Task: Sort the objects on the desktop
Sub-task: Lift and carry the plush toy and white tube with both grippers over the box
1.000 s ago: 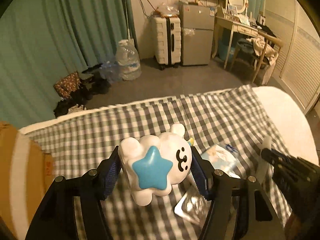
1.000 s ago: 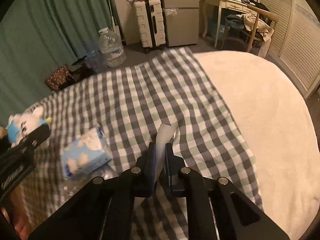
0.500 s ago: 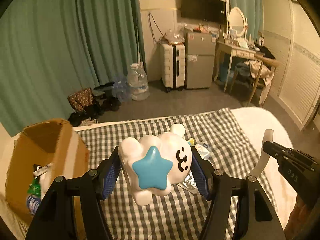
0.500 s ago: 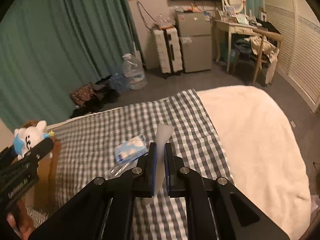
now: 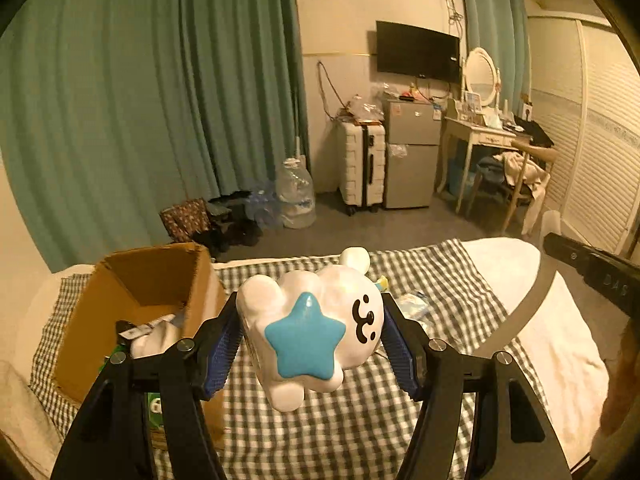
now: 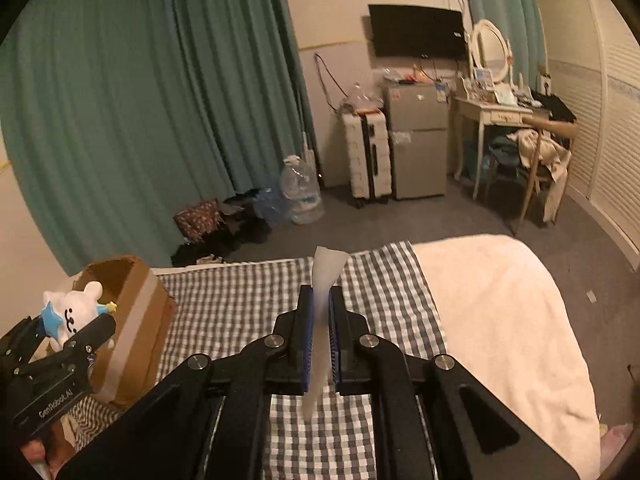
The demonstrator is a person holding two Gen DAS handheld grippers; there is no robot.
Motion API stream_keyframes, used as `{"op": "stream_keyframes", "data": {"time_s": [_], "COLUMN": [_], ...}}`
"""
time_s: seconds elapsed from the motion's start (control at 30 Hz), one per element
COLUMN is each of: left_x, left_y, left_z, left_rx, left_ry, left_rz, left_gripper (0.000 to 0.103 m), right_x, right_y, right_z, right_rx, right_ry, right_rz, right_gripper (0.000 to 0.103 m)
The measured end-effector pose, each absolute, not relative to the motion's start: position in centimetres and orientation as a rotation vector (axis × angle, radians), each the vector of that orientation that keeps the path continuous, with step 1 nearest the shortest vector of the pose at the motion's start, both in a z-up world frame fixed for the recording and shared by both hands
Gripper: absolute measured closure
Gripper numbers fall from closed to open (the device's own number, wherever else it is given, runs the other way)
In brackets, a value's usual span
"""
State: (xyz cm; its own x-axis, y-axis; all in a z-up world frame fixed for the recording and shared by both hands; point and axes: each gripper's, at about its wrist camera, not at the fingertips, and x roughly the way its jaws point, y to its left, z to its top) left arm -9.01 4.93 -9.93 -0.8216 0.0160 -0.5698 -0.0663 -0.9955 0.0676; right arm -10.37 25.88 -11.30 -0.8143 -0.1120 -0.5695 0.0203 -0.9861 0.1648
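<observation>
Left gripper (image 5: 310,336): blue pads clamped on both sides of a white animal figurine (image 5: 312,328) with a blue star, held above the checked cloth (image 5: 340,432) at lower centre of the left wrist view.

Cardboard box (image 5: 152,304): open, lower left of that view, just beside the figurine; some items inside, too dim to identify.

Right gripper (image 6: 319,340): jaws together, pinching a thin, flat, translucent white strip (image 6: 326,276) whose wider end sticks up past the tips, centre of the right wrist view.

Pale blue packet (image 5: 410,304) lies on the cloth behind the figurine.
</observation>
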Motion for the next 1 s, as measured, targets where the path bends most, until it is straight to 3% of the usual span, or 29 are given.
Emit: {"op": "stream_keyframes", "data": {"time_s": [0.3,0.5,0.8,1.0], "left_x": [-10.7,-12.3,-10.7,-10.6], "left_y": [0.9,-1.7,-7.7,-11.6], "left_z": [-10.0,-9.1,-7.1,-7.6], "left_rx": [-0.923,-0.938,-0.79,-0.838], "left_ry": [0.057,0.111,0.099,0.061], "left_rz": [2.998,3.011,3.146,3.146], "left_gripper": [0.036,0.036,0.036,0.036], "right_x": [-10.5,-10.7,-11.1,-11.0], "right_y": [23.3,20.8,15.4,11.2], "right_z": [-10.7,-10.5,-9.5,-7.8], "right_rx": [0.893,0.854,0.783,0.713], "right_ry": [-0.196,-0.128,-0.037,0.002], "right_rz": [-2.913,-2.919,-2.917,-2.933], "right_gripper": [0.096,0.096,0.096,0.096]}}
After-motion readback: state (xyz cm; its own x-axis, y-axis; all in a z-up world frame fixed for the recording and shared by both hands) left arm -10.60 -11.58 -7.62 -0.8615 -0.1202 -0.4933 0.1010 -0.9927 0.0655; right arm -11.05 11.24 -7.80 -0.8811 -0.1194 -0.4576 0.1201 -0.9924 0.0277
